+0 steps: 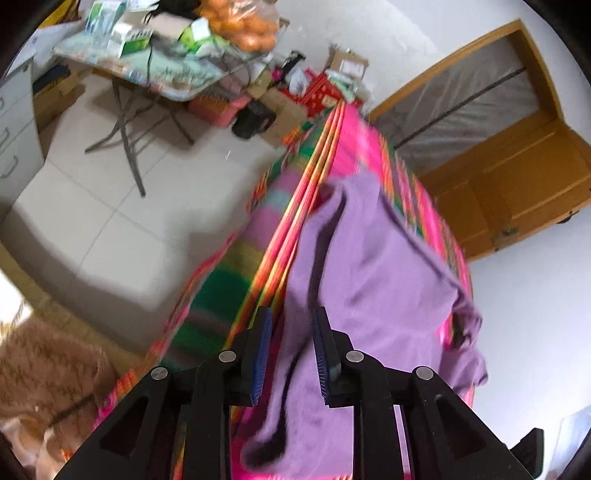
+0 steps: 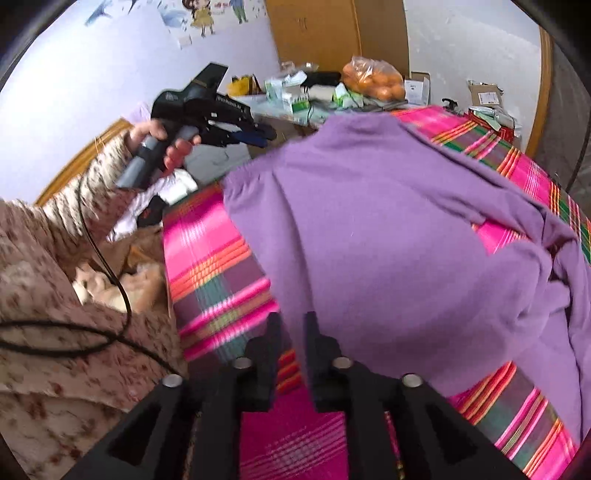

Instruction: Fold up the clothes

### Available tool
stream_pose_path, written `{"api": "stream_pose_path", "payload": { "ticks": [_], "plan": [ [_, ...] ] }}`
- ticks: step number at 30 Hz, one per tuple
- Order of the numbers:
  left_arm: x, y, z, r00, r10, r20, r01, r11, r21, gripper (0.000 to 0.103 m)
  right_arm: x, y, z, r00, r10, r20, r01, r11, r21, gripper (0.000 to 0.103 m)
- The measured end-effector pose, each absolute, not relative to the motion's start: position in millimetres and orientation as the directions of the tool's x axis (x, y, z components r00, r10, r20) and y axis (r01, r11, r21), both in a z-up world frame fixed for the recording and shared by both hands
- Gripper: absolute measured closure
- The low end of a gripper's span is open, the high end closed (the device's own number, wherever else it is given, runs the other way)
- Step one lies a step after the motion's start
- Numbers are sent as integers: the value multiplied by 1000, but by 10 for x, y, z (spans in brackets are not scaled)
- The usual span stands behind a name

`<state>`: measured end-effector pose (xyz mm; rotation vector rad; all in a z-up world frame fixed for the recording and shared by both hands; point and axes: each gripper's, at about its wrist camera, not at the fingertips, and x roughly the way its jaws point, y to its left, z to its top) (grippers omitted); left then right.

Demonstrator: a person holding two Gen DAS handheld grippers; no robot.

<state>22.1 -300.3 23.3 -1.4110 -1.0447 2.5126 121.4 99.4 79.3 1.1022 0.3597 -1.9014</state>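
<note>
A: Right gripper (image 2: 293, 317) status?

B: Low over the striped sheet (image 2: 214, 258), at the near edge of the purple garment (image 2: 369, 221). Jaws are almost together, narrow gap. The garment's edge runs down into that gap along the right-side finger. Can't tell if it's pinched or just lying behind.

A: Left gripper (image 1: 291, 314)?

B: Released. Blue pads (image 1: 263, 354) are apart with nothing between them. In its own view it looks down on the garment (image 1: 369, 258) and the sheet (image 1: 221, 280). The right wrist view shows the left gripper (image 2: 264, 134) up in the air off the bed's side, clear of the cloth. The left hand (image 2: 162, 136) is wrapped round its grey handle.

A: Garment position?

B: Spread on the sheet, mostly flat. It is bunched and folded over itself at the far right side. A strip of pink sheet shows through a gap there.

A: Anything else close in?

B: Patterned sleeve (image 2: 74, 221) with a black cable (image 2: 107, 266) draped over it, left of the bed.

A: Further back?

B: White floor tiles (image 1: 110, 206), then a cluttered folding table (image 1: 184, 77) with boxes and a bag of oranges (image 1: 243, 29) on it. Cardboard boxes (image 1: 347, 62) stand against the wall. Wooden door frame (image 1: 517, 177) is off to the right.
</note>
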Motion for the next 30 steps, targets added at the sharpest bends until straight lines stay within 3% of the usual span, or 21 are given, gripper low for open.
{"api": "stream_pose_path", "payload": {
  "ticks": [5,15,19,26,30],
  "plan": [
    [-256,-3044,193,-579,427,-695,231,-731,-642,72,697,915,847,-290,-513,-808,766,-631,126,75],
    [-1044,-3050,-193,-497,605,-622,237,-595,-768,72,-498,678,611,-231,-555,-799,623,-715,317,75],
    [-1176,-3119,-354,-486,690,-537,262,-471,-842,72,-627,584,471,-203,-551,-809,610,-718,336,75],
    [-1286,-3123,-242,-548,722,-422,176,-394,-902,72,-646,491,336,-177,-536,-826,617,-714,331,75],
    [-1430,-3043,-259,-522,725,-448,189,-414,-891,72,-651,453,328,-174,-534,-827,617,-713,331,75]
  ]
}}
